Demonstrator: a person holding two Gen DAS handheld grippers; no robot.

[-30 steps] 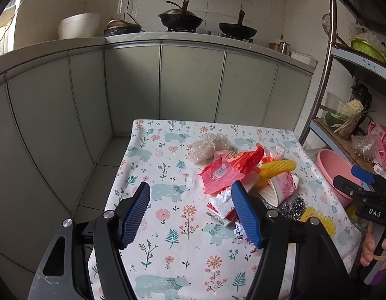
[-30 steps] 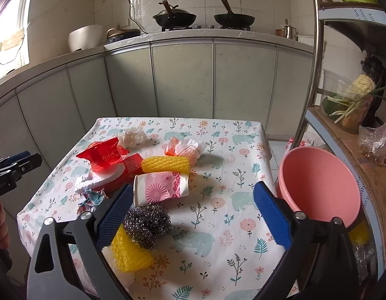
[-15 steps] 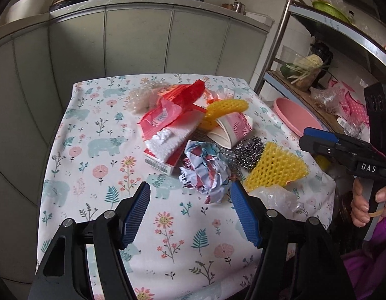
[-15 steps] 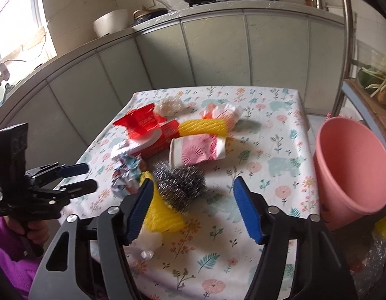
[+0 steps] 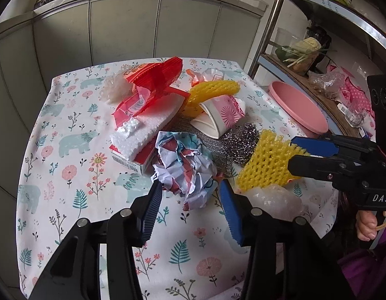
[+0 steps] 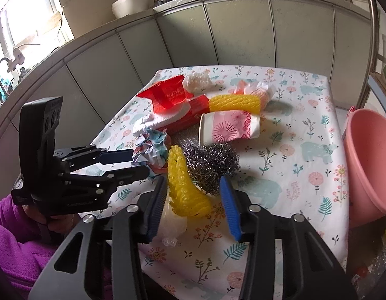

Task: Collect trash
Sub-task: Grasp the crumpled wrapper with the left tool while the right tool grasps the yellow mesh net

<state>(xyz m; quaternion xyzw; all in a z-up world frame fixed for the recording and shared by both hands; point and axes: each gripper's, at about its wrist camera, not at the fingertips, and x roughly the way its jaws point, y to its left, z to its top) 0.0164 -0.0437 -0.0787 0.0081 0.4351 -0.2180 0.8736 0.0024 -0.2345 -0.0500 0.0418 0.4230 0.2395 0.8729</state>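
A heap of trash lies on the floral tablecloth [image 5: 75, 165]. My left gripper [image 5: 190, 195] is open, its jaws on either side of a crumpled paper ball [image 5: 185, 165], not closed on it. My right gripper [image 6: 193, 195] is open around a yellow foam net [image 6: 185, 190], beside a steel scourer [image 6: 210, 160]. Also in the heap are a paper cup [image 6: 227, 127], a second yellow net [image 6: 234, 103], a red wrapper [image 6: 168, 95], white foam [image 5: 145, 130] and a red box [image 5: 145, 160]. The right gripper also shows in the left wrist view [image 5: 300, 155], the left gripper in the right wrist view [image 6: 135, 162].
A pink basin [image 6: 367, 160] stands off the table's right side, next to a metal shelf rack [image 5: 272, 22]. A clear plastic bag [image 5: 275, 200] lies at the near table edge. Grey cabinets [image 5: 123, 25] run behind the table.
Both grippers have moved forward and down into the heap. The left jaws now flank the paper ball, the right jaws flank the yellow net, and both jaw gaps have narrowed.
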